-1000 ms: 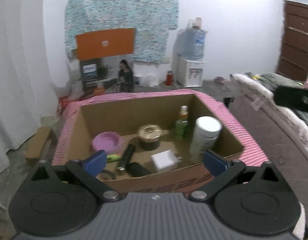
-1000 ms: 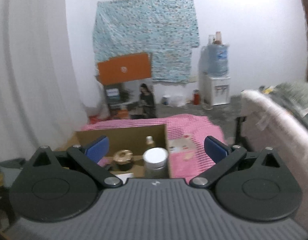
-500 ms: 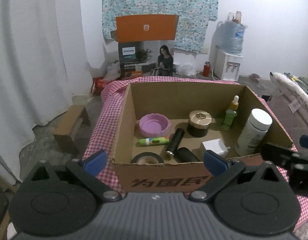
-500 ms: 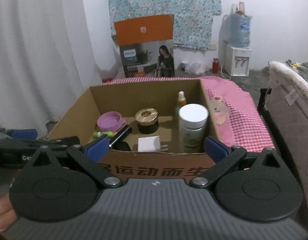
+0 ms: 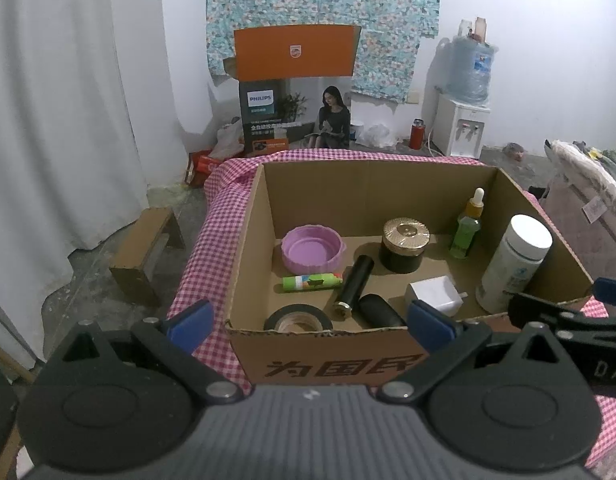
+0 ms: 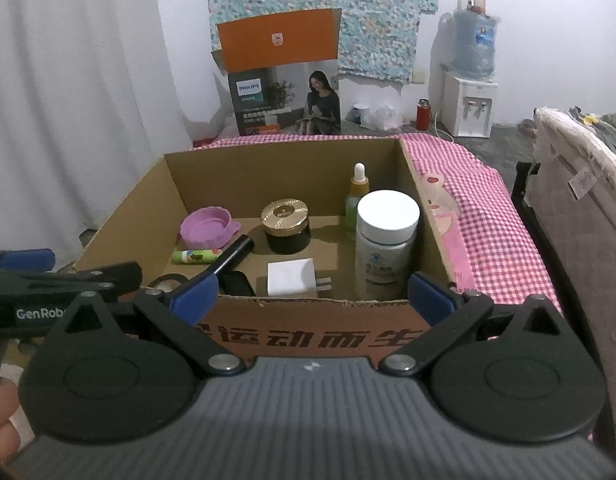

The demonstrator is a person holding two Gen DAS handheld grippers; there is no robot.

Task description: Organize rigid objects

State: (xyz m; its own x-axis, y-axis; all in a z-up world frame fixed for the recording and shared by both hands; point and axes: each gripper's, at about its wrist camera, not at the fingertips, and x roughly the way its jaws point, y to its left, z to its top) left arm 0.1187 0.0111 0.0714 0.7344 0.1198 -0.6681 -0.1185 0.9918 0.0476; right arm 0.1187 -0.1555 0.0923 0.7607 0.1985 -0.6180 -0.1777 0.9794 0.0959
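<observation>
An open cardboard box point(image 5: 332, 360) point(image 6: 316, 332) sits on a pink checked cloth. Inside lie a purple bowl point(image 5: 312, 249), a gold-lidded black jar point(image 5: 404, 245), a green dropper bottle point(image 5: 468, 226), a white bottle point(image 5: 514, 264) point(image 6: 386, 244), a white charger point(image 5: 436, 295) point(image 6: 293, 278), a black tube point(image 5: 356, 282), a green glue stick point(image 5: 312, 281) and a tape roll point(image 5: 297, 319). My left gripper point(image 5: 310, 320) hangs open in front of the box's near wall, holding nothing. My right gripper point(image 6: 312, 294) is open too, at the near right corner.
An orange and grey printed carton point(image 5: 293, 92) leans on the far wall by a water dispenser point(image 5: 464, 120). White curtain point(image 5: 59, 120) hangs left, a small cardboard stand point(image 5: 145, 256) on the floor beside the table. A padded couch edge point(image 6: 580, 216) runs along the right.
Both views swung down and settled on the box, which now sits centred and nearer. Each gripper has come into the other's view at the box's front. Both stayed open.
</observation>
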